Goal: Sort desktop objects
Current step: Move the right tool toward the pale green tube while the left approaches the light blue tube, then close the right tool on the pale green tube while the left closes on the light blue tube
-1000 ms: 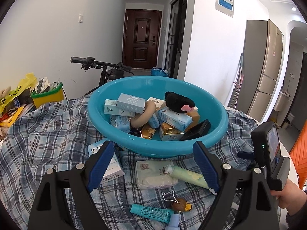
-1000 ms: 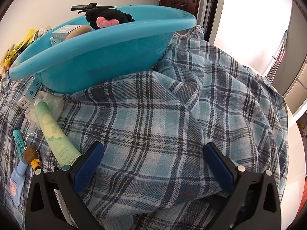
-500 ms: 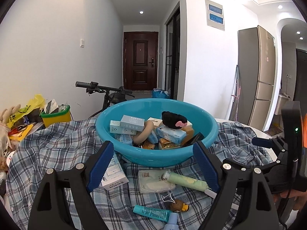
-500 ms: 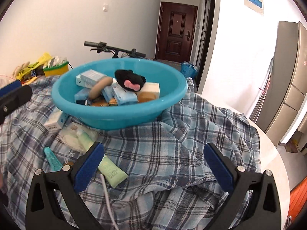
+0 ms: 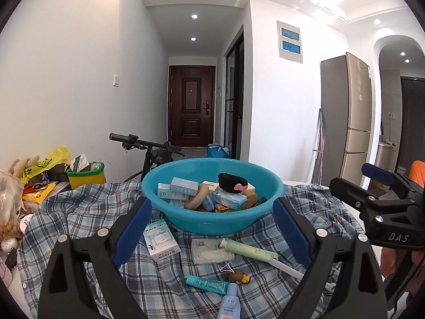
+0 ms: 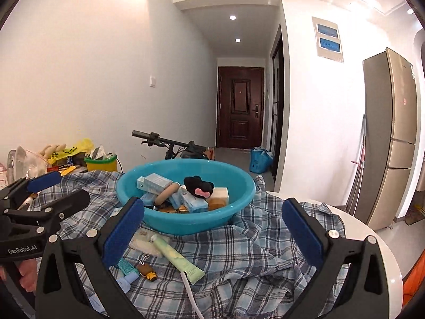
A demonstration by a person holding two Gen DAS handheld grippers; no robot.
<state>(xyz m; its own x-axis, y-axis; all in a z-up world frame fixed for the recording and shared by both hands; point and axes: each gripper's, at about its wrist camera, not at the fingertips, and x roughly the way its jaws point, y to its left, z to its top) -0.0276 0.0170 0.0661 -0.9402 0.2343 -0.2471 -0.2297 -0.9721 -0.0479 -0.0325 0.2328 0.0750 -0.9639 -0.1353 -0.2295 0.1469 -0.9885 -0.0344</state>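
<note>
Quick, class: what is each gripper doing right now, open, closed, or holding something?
Left gripper: opening, nothing between its fingers.
Right gripper: open, holding nothing.

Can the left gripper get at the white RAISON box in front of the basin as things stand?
Probably yes: the left gripper, jaws opening and empty, faces the RAISON box, which lies uncovered on the plaid cloth beside the basin.

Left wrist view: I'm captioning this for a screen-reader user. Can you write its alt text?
A teal basin full of small boxes sits on a plaid cloth; loose tubes and a RAISON box lie before it. The left gripper frames them, jaws opening, nothing between.
</note>
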